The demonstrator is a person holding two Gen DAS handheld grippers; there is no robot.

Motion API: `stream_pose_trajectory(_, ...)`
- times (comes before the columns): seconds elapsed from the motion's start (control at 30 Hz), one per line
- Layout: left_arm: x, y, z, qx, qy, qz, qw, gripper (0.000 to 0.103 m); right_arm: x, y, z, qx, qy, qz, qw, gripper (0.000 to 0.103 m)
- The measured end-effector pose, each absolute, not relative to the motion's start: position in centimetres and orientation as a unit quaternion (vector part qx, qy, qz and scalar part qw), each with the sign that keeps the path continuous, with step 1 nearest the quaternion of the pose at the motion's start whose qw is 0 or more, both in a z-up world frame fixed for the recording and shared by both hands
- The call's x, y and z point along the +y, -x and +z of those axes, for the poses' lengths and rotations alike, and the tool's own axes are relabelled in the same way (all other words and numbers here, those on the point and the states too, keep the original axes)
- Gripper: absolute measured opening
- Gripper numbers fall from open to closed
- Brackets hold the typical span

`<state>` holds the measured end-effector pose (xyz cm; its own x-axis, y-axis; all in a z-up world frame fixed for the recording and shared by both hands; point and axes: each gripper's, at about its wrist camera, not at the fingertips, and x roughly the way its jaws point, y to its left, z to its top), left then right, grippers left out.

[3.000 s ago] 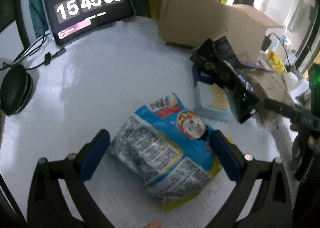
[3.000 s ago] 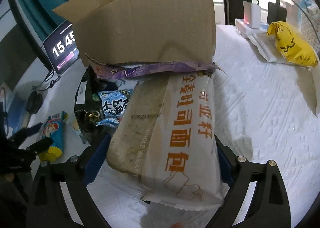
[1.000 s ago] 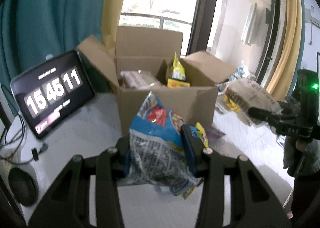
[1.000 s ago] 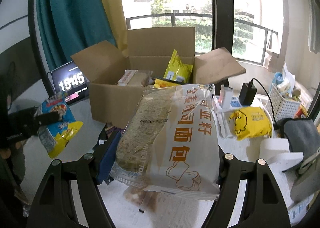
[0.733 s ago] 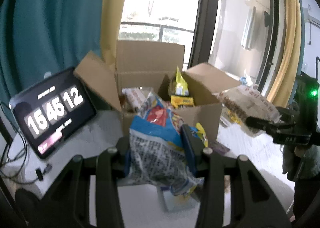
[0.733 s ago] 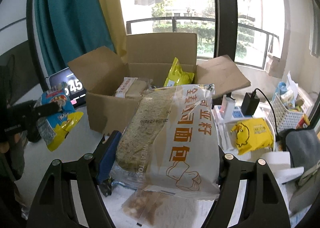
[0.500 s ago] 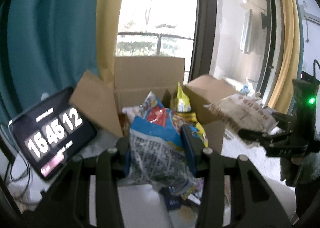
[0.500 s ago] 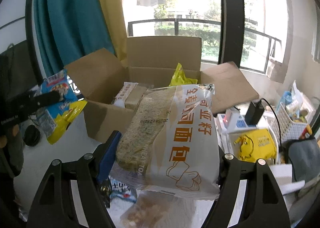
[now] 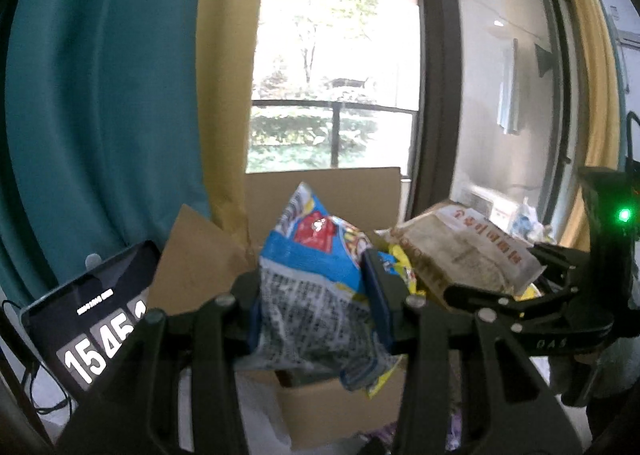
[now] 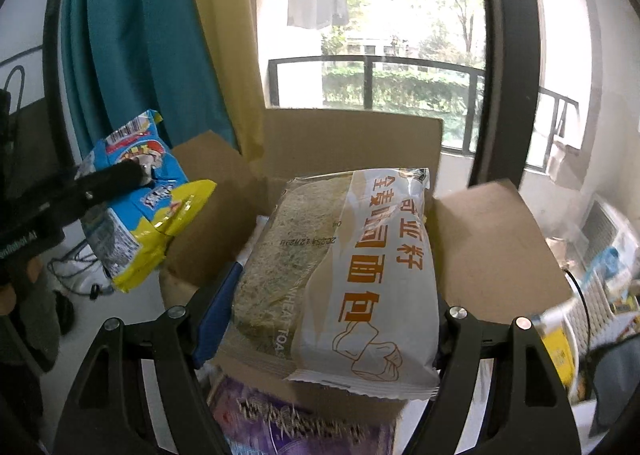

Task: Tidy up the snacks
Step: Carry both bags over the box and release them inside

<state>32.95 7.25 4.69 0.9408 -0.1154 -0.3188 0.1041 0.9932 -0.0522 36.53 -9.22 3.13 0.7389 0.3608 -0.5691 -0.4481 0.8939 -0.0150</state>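
We see a crinkled foil snack bag (image 9: pixel 320 283), glossy blue and yellow with a panel of fine grey print, pinched between the blue-padded jaws of the left gripper (image 9: pixel 316 307), which are drawn in close and squeeze the bag at its waist. It hangs in the air before the brown cardboard box (image 9: pixel 332 411), whose matte flaps stand open.

In the right wrist view the right gripper (image 10: pixel 320 319) clamps a soft, pillow-shaped bread loaf bag (image 10: pixel 340 275): clear film on one side showing coarse, speckled wholewheat slices, smooth white plastic with orange lettering on the other. Its jaws stand wide, pressed against the loaf's two long sides, and the loaf is held over the open box (image 10: pixel 352 139). A purple packet (image 10: pixel 296 423) with a frayed-looking pattern lies below, by the box's near wall.

A dark tablet (image 9: pixel 88 319) with large white digits leans beside the box on the left, before a teal curtain (image 9: pixel 100 95). A yellow package (image 10: pixel 558 351) lies at the right edge.
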Motion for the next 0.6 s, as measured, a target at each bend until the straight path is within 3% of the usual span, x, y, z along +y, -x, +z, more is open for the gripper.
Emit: stream_pose_trajectory(0.6,10.9,-42.0,2.9,0.185,0.09,-0.015,0.979,0.044,-6.7,-48.1,1.5,0.327,-0.031,0.255,0.91,0.079)
